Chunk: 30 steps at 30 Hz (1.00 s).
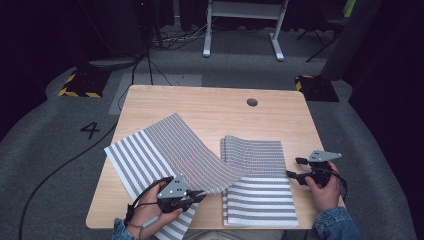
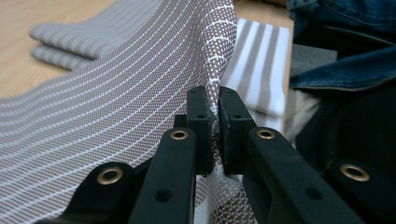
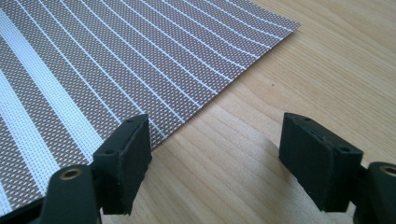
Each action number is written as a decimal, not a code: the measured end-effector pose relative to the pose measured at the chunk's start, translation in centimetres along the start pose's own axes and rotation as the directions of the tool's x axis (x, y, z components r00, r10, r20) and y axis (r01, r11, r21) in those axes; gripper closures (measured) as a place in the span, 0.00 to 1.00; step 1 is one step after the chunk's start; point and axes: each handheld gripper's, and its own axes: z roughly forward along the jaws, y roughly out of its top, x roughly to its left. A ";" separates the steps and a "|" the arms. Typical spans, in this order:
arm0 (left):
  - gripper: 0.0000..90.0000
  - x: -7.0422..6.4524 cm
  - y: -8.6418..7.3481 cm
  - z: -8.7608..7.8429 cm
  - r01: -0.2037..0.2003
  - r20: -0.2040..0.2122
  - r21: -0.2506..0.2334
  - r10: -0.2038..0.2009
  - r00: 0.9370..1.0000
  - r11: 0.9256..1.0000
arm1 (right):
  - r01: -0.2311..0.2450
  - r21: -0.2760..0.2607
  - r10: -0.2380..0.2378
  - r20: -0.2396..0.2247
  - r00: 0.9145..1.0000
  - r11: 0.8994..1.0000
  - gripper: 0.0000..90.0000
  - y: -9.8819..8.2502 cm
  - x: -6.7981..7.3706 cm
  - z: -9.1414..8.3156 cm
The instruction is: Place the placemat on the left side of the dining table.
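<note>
The left tool (image 1: pixel 196 196) pinched only a thin edge of the striped mat (image 1: pixel 175 150), jaws nearly together on it, so the weave could have slipped free if it were pulled hard. The lifted mat arched from the near left of the tabletop (image 1: pixel 210 105) toward the folded mats (image 1: pixel 257 187) at the near right and might have dragged them askew. The right tool (image 3: pixel 215 161) stood wide, holding nothing, just beside that stack's right edge
</note>
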 end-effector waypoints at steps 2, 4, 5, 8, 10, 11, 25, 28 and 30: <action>0.89 -0.3 -0.6 0.1 0.018 0.039 0.053 -0.020 0.999 0.998 | 0.000 0.001 0.000 0.000 1.000 1.000 0.28 0.0 0.0 0.0; 0.70 -0.8 -1.7 0.5 0.055 0.084 0.126 -0.066 0.994 0.991 | 0.001 0.001 -0.001 0.000 1.000 1.000 0.28 0.0 0.0 0.0; 0.61 -0.8 -1.7 0.5 0.055 0.084 0.126 -0.066 0.994 0.991 | 0.001 0.001 -0.001 0.000 1.000 1.000 0.28 0.0 0.0 0.0; 0.43 -1.2 -2.4 0.4 0.088 0.025 0.107 -0.091 0.995 0.990 | 0.000 0.000 0.000 0.000 1.000 1.000 0.28 0.0 0.0 0.0; 0.40 -0.9 -2.8 -0.1 0.141 -0.031 0.086 -0.139 0.990 0.986 | 0.001 0.001 -0.001 0.000 1.000 1.000 0.28 0.0 0.0 0.0; 0.39 -0.6 -2.9 -0.4 0.155 -0.069 0.077 -0.150 0.986 0.985 | 0.001 0.001 -0.001 0.000 1.000 1.000 0.28 0.0 0.0 0.0; 0.30 6.0 -6.3 -5.4 0.444 -0.624 0.019 -0.336 0.705 0.896 | 0.000 0.001 0.000 0.000 1.000 1.000 0.28 0.0 0.0 0.0; 0.30 7.5 -7.1 -6.3 0.491 -0.682 0.003 -0.357 0.638 0.871 | 0.001 0.000 -0.001 0.000 1.000 1.000 0.28 0.0 0.0 0.0; 0.29 8.3 -7.6 -6.7 0.516 -0.704 -0.014 -0.375 0.604 0.856 | 0.001 0.000 -0.001 0.000 1.000 1.000 0.28 0.0 0.0 0.0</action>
